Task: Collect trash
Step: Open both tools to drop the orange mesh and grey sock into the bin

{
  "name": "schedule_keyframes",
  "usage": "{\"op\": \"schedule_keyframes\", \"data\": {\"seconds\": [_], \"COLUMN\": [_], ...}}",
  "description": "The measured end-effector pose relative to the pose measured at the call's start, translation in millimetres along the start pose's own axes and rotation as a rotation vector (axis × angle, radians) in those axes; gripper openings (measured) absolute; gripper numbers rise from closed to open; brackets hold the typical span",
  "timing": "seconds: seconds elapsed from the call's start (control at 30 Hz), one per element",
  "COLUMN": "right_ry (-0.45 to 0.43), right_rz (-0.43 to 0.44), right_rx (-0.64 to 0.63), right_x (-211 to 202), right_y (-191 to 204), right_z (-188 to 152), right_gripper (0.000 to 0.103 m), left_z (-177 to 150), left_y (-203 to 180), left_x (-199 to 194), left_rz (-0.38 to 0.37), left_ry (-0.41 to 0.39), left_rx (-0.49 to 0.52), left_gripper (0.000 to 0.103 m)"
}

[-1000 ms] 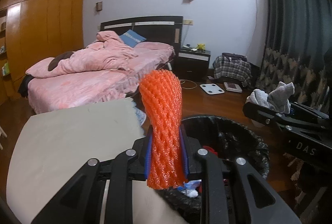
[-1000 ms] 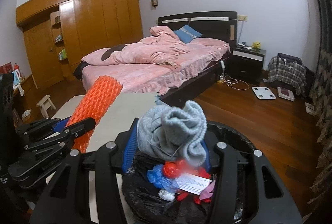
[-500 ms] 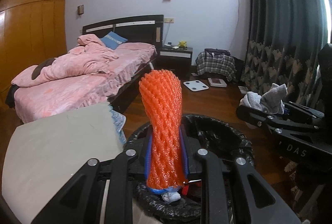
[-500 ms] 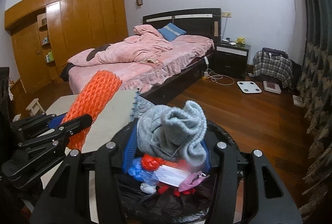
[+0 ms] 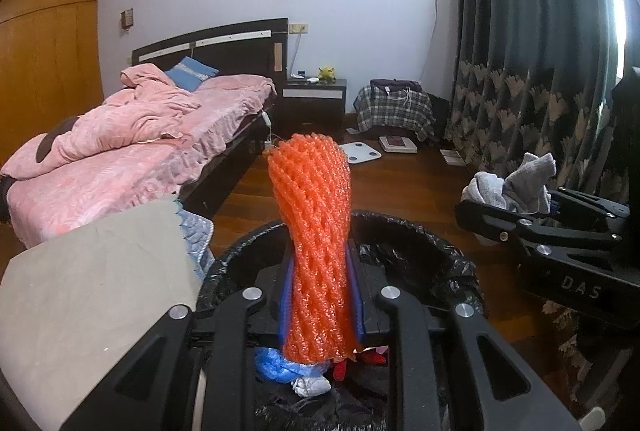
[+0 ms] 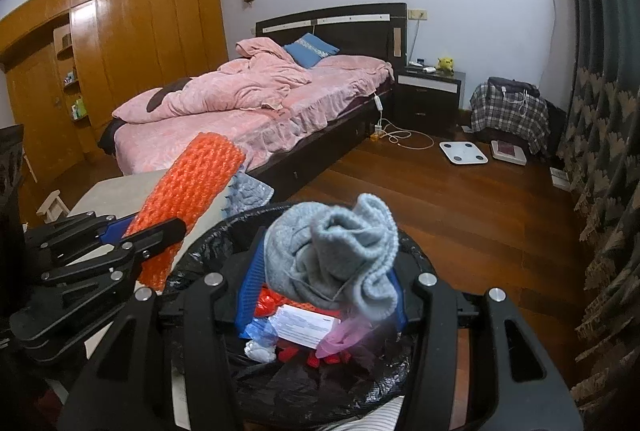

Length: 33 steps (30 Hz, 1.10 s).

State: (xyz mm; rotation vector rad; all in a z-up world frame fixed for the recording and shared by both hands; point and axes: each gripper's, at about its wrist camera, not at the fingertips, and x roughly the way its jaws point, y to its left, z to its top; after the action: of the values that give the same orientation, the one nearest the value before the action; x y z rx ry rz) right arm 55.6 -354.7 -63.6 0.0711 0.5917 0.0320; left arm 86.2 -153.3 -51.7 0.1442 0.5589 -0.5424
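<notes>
While clamped — one sleeve, one sock

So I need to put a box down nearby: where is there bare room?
The beige tabletop left of the bin is bare. So is the wood floor between bed and curtain. Crowded: the floor by the nightstand, with scales and a cable.

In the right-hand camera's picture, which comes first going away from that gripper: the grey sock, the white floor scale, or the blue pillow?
1. Grey sock: clamped in the right gripper.
2. White floor scale: on the wooden floor, right of the bed.
3. Blue pillow: at the bed's far end, by the headboard.
</notes>
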Motion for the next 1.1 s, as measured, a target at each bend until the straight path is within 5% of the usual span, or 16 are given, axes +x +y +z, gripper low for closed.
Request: {"op": "schedule_keyframes", "data": {"seconds": [0.53,0.9,1.1], "right_ry": [0.089,0.082,0.091], "right_rz": [-0.002,-0.032,-0.011], "right_rx": [0.029,0.046,0.072], "right_x": [50.2,54.1,43.2], "right_y": [-12.0,-16.3,-12.2], "right_z": [-7.1,-7.0,-2.9], "right_gripper": [0.051,0.09,0.097], "left_z": [-11.6,-14.0,-9.1], "left_y": [2.8,23.9,35.1], "left_x": [54.8,53.8,34.8], "left_rz": [-0.049,0.0,0.023], "left_ry": [0.098,0.1,0.075], "left_rx": [0.0,-0.037,-0.049], "left_gripper": [0.027,0.069,0.085]}}
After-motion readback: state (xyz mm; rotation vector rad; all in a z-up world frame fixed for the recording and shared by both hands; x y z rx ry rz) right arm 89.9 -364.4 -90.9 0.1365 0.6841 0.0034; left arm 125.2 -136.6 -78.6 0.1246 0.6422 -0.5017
